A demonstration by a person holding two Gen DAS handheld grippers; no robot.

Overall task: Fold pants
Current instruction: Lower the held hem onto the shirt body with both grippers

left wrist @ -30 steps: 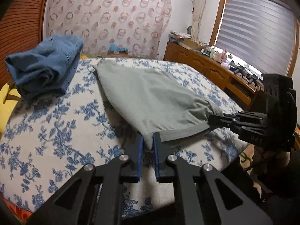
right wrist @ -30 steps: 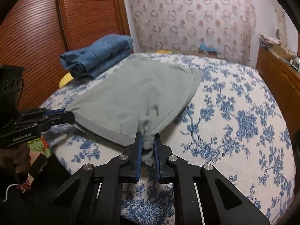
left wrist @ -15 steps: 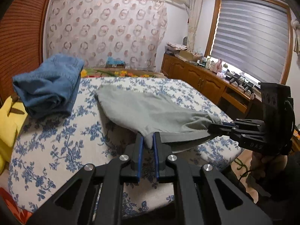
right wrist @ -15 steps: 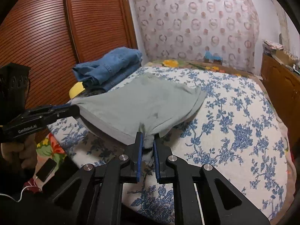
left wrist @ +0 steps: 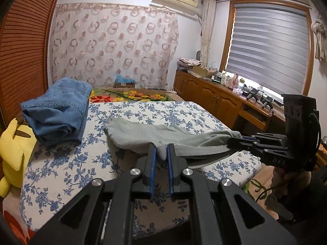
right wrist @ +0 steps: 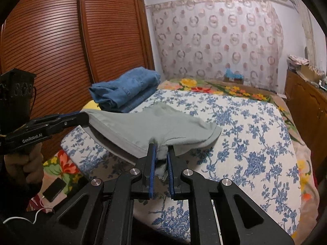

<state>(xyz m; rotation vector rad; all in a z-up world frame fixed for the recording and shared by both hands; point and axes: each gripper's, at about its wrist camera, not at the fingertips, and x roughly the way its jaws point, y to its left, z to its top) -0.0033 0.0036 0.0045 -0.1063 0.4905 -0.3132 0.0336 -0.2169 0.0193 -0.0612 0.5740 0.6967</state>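
- The grey pants [left wrist: 155, 136] lie across the middle of the frame in the left wrist view, the far end resting on the bed [left wrist: 61, 163] with its blue-flowered cover, the near edge lifted clear of it and stretched between the two claws.
- At the left of that view, folded blue jeans [left wrist: 59, 112] sit at the bed's far left corner, apart from the pants; a yellow plush [left wrist: 12, 149] shows at the left edge, beside the jeans.
- The left claw [left wrist: 161, 155], lower centre of its own view, is closed to a narrow gap with a bunch of grey cloth pinched between its blue pads.
- At the right of the same view, the right claw [left wrist: 235, 140] is clamped on the other corner of the near edge, the cloth pulled taut into it.
- In the right wrist view, the right claw [right wrist: 161, 159] in the lower centre likewise grips a wad of grey fabric, and the left one appears at the left of the frame on its corner.
- Judged step: a fold in progress, with the near edge raised and ready to be carried over.
- Next move, as I judge it: both claws should travel together toward the far end, keeping the edge level and taut, lay it down squarely on the resting half, and only then release.
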